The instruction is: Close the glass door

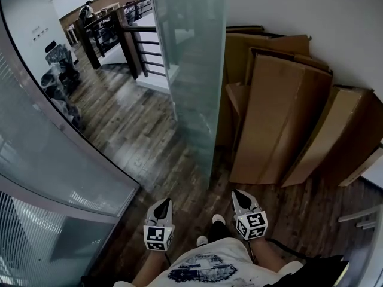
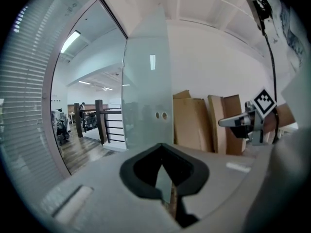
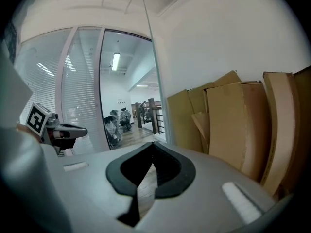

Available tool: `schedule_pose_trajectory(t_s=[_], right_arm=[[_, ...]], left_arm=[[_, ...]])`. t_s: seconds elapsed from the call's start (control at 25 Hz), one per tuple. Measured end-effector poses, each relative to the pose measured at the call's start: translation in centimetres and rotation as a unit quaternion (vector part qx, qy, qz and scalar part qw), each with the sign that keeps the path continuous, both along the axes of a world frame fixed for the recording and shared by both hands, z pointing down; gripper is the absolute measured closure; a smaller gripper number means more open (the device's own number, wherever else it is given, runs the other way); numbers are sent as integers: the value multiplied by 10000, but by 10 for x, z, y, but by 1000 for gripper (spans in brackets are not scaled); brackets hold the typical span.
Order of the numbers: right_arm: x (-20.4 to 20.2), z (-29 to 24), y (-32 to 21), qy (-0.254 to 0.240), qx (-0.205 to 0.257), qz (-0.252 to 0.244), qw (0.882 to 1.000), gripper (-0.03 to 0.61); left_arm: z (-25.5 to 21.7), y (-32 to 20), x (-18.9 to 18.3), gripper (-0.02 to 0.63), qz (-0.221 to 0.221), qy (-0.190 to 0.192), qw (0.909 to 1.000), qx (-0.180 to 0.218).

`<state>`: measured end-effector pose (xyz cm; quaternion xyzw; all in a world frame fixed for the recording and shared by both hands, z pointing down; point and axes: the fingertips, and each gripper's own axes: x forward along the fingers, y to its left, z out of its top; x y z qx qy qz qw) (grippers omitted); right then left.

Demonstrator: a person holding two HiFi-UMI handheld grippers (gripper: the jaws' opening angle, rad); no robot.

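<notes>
Left tool (image 1: 164, 203) and right tool (image 1: 238, 194), both clenched on nothing, face the glass door (image 1: 191, 70) at 12 o'clock; cardboard (image 1: 281, 118) leans at 2 o'clock.

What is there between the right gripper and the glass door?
Only bare wooden floor. In the head view, nothing stands between the right gripper and the door.

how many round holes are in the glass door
2. Both are in the glass door, side by side near its right edge in the left gripper view: the left hole and the right hole. Other views don't show them; more may be hidden.
</notes>
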<state>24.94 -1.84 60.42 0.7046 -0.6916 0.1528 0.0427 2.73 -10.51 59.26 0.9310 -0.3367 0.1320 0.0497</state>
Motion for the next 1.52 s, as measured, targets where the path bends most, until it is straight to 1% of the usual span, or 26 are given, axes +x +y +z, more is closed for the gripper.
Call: schedule_pose_trajectory(t_s=[0.2, 0.52, 0.76, 0.96, 1.2, 1.4, 1.52], right_arm=[[13, 4, -35, -5, 32, -201, 9998, 571], [54, -6, -121, -30, 174, -590, 9981, 571], [83, -7, -161, -85, 211, -775, 9967, 571], [102, -8, -192, -140, 258, -972, 9948, 571], [109, -7, -226, -224, 303, -1315, 9906, 571], [102, -9, -247, -234, 344, -1617, 9860, 571], [99, -3, -260, -236, 352, -1883, 9812, 571]], left_arm=[[7, -23, 9, 612, -236, -23, 9997, -56], [-4, -83, 36, 612, -688, -10, 9976, 35], [-13, -116, 62, 612, -848, -34, 9963, 152], [-15, -135, 79, 612, -1044, -67, 9944, 154], [-14, -149, 86, 612, -1381, -141, 9902, 154], [-17, -152, 81, 612, -1634, -158, 9863, 156], [-14, -157, 79, 612, -1765, -156, 9841, 150]])
